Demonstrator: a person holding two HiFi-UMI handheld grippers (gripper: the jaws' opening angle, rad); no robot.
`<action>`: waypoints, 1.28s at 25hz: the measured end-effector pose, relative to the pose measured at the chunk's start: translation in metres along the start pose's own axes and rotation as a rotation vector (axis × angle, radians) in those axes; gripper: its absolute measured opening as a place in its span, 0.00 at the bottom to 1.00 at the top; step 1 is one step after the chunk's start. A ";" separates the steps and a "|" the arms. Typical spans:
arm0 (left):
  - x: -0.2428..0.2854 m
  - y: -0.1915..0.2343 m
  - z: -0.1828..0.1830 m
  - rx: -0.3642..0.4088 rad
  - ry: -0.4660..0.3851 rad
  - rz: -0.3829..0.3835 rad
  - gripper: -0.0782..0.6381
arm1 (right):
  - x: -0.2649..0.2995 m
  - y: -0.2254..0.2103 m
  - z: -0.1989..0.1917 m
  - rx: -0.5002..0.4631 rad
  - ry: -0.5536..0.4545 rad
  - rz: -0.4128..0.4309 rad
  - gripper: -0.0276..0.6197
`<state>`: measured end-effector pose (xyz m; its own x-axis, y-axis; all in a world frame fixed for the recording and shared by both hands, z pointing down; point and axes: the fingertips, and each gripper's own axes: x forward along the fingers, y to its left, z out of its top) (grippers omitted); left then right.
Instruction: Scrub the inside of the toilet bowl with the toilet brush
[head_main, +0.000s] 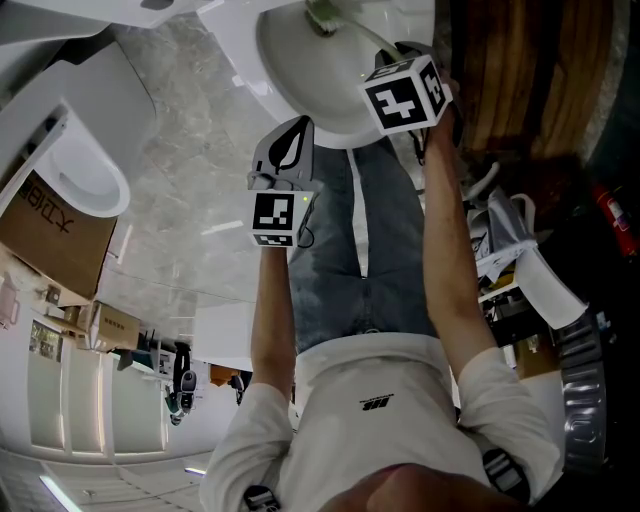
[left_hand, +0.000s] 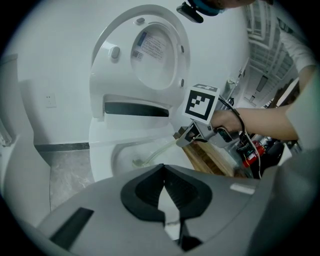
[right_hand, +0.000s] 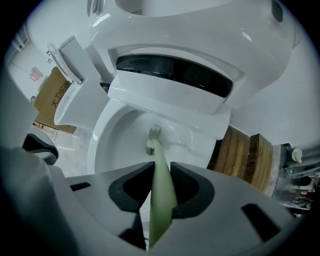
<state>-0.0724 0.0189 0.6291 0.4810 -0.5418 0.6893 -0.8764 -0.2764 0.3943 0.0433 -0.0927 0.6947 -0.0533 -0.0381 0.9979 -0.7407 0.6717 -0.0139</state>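
Your right tongs (right_hand: 161, 172) pinch the pale green plastic toilet brush (right_hand: 154, 145), its head down inside the white ceramic toilet bowl (right_hand: 117, 135) at mid-frame, while your left tongs (left_hand: 164, 170) are pressed together, empty.

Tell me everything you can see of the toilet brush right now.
The toilet brush has a long, pale green handle, translucent plastic by the look, that narrows toward a small head with short whitish bristles. The right gripper is shut on the handle, its jaws clamping it from both sides. The brush slants down into the toilet bowl, and its head appears to rest against the white inner surface, low down. Nothing else touches it.
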 end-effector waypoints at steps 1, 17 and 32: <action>0.000 0.001 0.000 0.000 -0.001 0.002 0.12 | 0.001 -0.002 -0.001 0.005 0.000 -0.001 0.18; -0.008 0.006 -0.005 -0.022 -0.009 0.022 0.12 | 0.005 0.026 0.007 -0.084 -0.019 -0.002 0.18; -0.016 0.004 -0.014 -0.029 -0.010 0.038 0.12 | 0.002 0.082 -0.031 -0.016 -0.053 0.140 0.18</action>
<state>-0.0828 0.0379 0.6284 0.4468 -0.5596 0.6980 -0.8930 -0.2324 0.3853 0.0032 -0.0148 0.6972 -0.1913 0.0182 0.9814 -0.7127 0.6848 -0.1517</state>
